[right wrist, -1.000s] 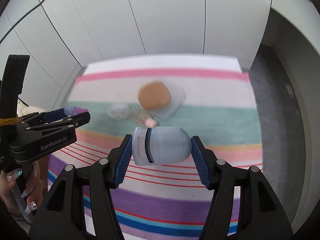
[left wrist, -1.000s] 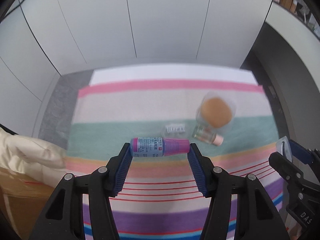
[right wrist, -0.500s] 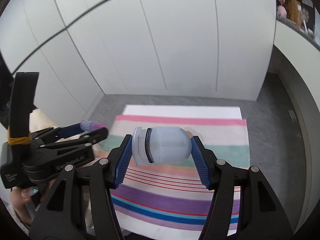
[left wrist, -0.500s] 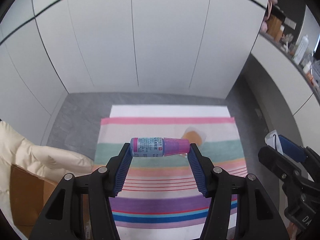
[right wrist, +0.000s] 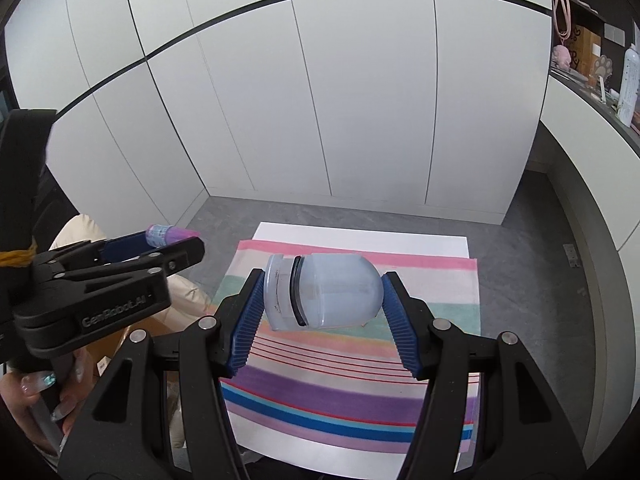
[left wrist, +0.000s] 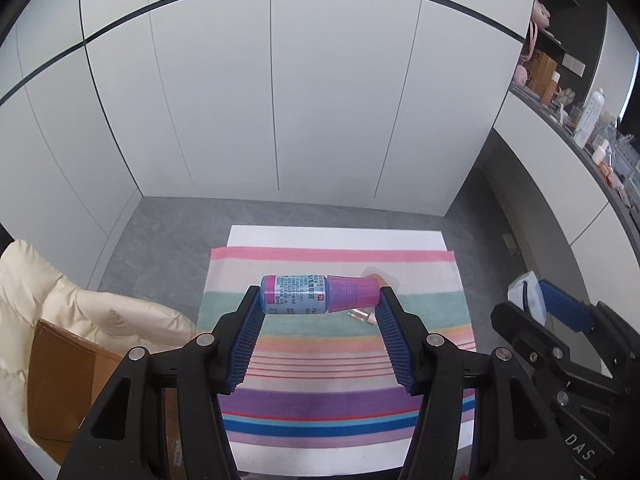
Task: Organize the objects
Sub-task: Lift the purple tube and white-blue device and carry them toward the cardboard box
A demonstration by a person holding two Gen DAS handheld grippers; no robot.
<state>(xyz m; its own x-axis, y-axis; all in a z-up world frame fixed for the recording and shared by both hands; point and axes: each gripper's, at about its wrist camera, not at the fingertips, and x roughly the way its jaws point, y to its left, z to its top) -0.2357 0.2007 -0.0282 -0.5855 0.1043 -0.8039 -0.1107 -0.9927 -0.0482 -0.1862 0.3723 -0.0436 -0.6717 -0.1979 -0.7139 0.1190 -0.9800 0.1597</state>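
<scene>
Now both grippers are lifted well above the striped cloth (left wrist: 340, 364), far higher than a second ago. Left gripper (left wrist: 320, 300) clamps the pink-capped eye-drop bottle (left wrist: 316, 293) sideways; right gripper (right wrist: 322, 294) clamps the translucent white container (right wrist: 324, 290). Both are picked, placement pending. Farther down, a small vial (left wrist: 362, 315) and an orange-filled dish (left wrist: 382, 280) remain on the cloth. Cardboard box (left wrist: 64, 376) with cream padding sits left. Nothing blocks.
</scene>
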